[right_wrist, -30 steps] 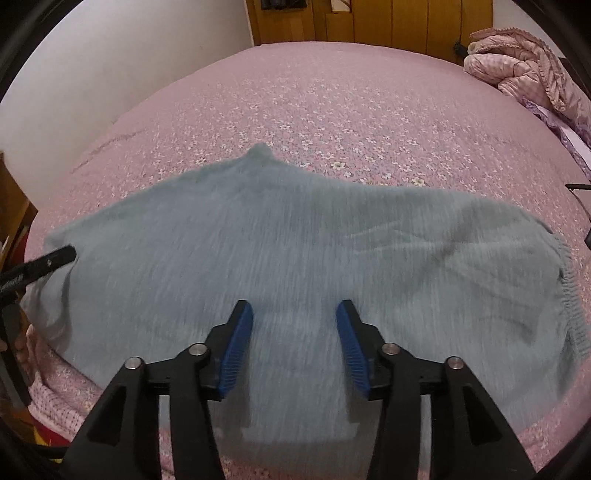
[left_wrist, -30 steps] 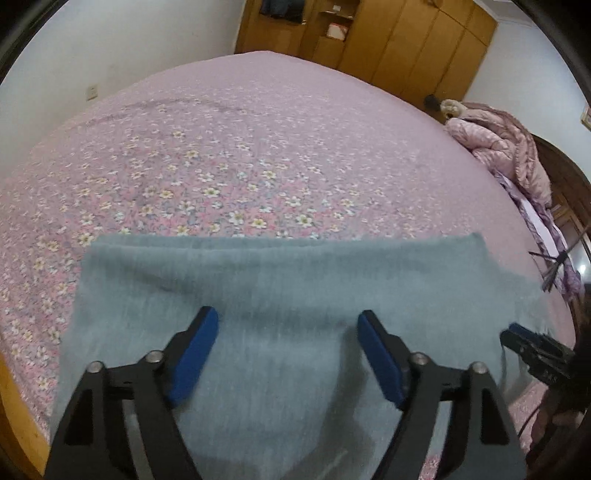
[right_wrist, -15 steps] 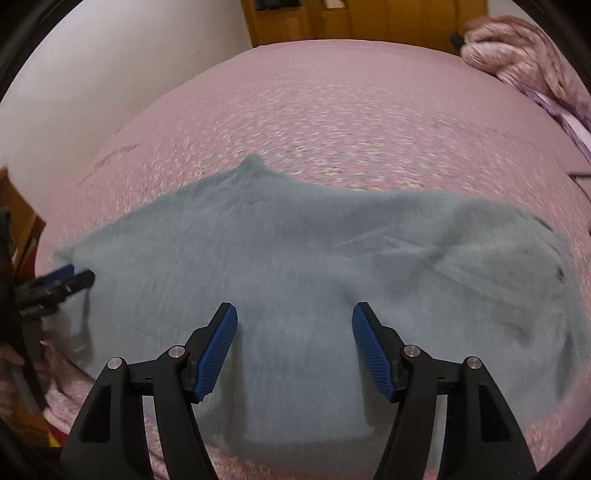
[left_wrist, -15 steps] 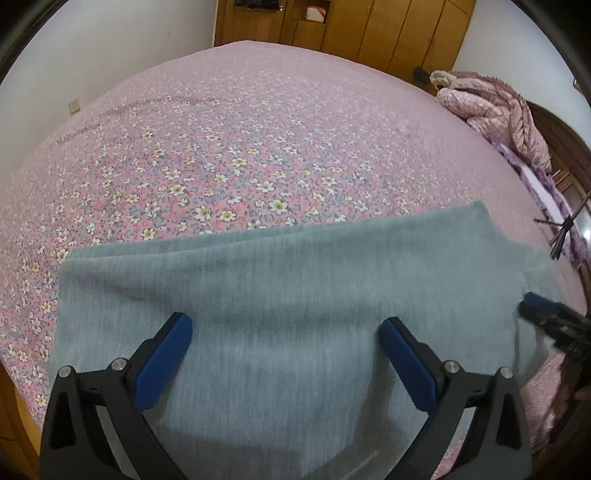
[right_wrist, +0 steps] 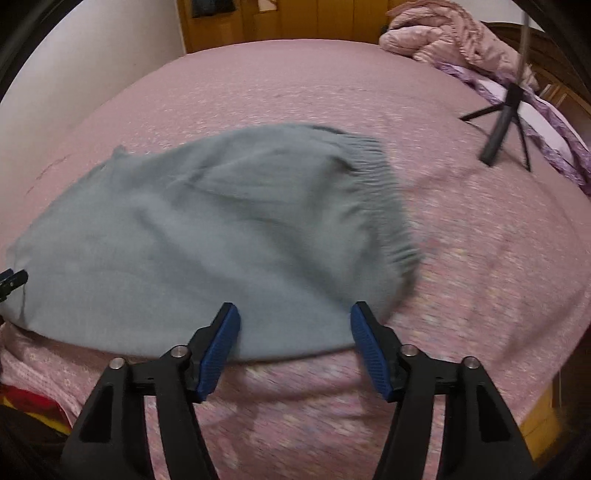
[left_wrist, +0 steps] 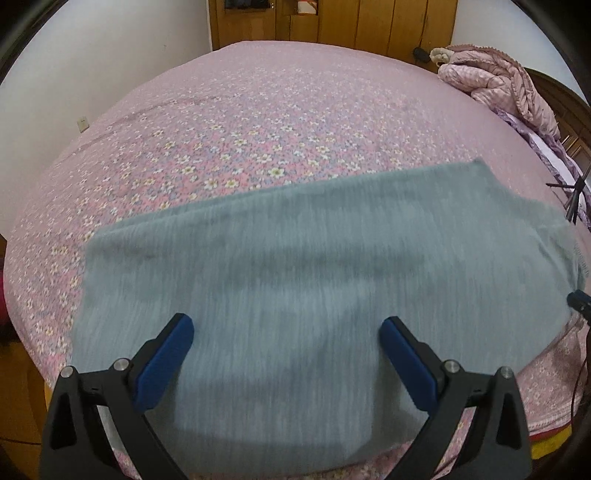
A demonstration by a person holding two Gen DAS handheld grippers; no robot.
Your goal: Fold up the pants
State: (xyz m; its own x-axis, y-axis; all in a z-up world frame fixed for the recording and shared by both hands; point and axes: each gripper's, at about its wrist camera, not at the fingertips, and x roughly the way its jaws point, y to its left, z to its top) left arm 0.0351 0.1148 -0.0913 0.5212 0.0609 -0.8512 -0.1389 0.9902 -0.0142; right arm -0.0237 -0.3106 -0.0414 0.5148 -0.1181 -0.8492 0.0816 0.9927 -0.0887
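The grey-blue pants (left_wrist: 303, 273) lie folded flat near the front edge of the bed; they also show in the right wrist view (right_wrist: 207, 229), with the ribbed waistband (right_wrist: 384, 192) at the right end. My left gripper (left_wrist: 286, 349) is open and empty, above the near part of the pants. My right gripper (right_wrist: 293, 338) is open and empty, over the pants' near edge at the waistband end. The tip of the other gripper shows at each view's edge (left_wrist: 578, 301) (right_wrist: 11, 280).
The bed has a pink flowered cover (left_wrist: 258, 129). A pink quilted blanket (left_wrist: 495, 81) is bunched at the far right. A small black tripod (right_wrist: 506, 122) stands on the bed to the right. Wooden wardrobes (left_wrist: 332, 18) stand behind the bed.
Both grippers have opened wider and pulled back from the pants. The right gripper has swung right, toward the waistband end; the pants lie still on the bed.
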